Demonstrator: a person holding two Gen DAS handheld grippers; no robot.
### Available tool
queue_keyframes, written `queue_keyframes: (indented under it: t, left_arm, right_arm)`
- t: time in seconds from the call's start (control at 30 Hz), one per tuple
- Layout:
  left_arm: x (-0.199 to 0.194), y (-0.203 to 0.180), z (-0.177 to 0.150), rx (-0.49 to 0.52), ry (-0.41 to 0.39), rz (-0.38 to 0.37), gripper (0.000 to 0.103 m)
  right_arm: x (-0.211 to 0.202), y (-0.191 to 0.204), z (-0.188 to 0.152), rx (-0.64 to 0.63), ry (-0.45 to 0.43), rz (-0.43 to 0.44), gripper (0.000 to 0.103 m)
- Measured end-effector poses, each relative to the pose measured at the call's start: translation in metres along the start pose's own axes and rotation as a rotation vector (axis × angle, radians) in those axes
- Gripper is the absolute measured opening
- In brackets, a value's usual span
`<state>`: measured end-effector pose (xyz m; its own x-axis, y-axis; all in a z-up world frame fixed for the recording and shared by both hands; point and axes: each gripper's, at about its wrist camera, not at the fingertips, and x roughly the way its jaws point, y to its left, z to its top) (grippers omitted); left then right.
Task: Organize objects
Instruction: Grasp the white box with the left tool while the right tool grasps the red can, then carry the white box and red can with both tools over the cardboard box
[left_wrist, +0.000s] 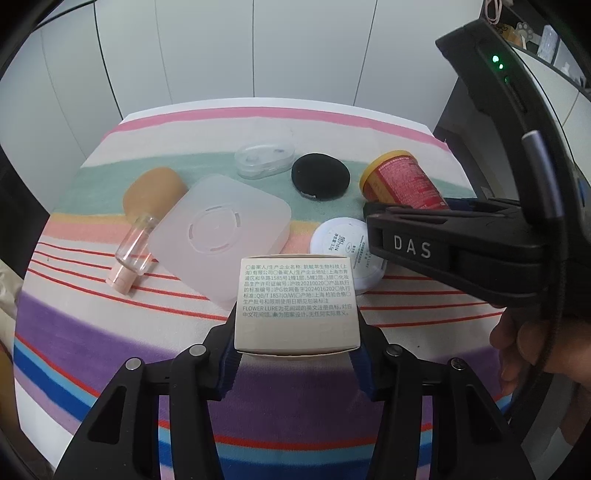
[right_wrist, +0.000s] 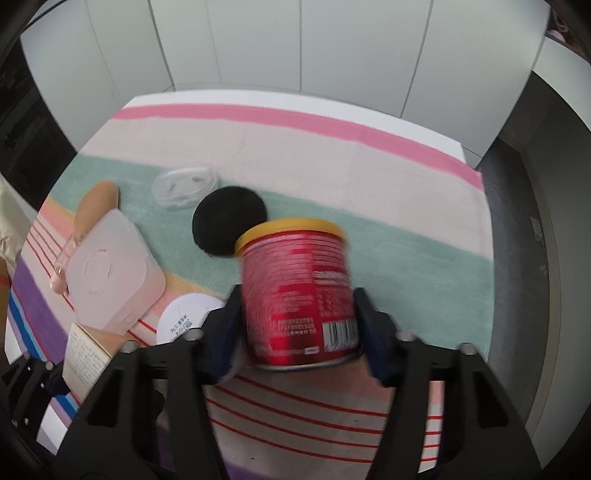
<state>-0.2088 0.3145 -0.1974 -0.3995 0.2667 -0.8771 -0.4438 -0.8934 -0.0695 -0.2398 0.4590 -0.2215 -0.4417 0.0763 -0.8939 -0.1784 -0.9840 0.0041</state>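
Left wrist view: left gripper (left_wrist: 297, 354) jaws clamp carton (left_wrist: 297, 302); right gripper (right_wrist: 297, 332) jaws clamp red canister (right_wrist: 299, 291).

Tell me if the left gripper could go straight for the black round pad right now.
Probably not: the left gripper is shut on the white box, so its fingers are occupied, though the black round pad lies uncovered.

Small printed carton (left_wrist: 297, 302) upright between left tongs' pads; red yellow-lidded can (right_wrist: 299, 291) upright between right tongs' pads.
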Motion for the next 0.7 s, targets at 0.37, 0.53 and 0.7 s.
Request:
queue_keyframes:
  t: [0.37,0.53,0.7]
  left_arm:
    - [-0.036,0.005,0.001,-0.023,-0.012,-0.021,0.051]
    - [-0.063,0.010,0.003,-0.038,-0.034,-0.020,0.051]
    - [-0.097,0.015,0.006,-0.047,-0.069,-0.011,0.051]
  right_arm:
    - [-0.047,0.004,-0.018,-0.003,-0.024,-0.037,0.057]
    - [-0.082,0.006,-0.020,0.010,-0.050,-0.039,0.057]
    - [-0.126,0.016,-0.020,0.014,-0.087,-0.045,0.057]
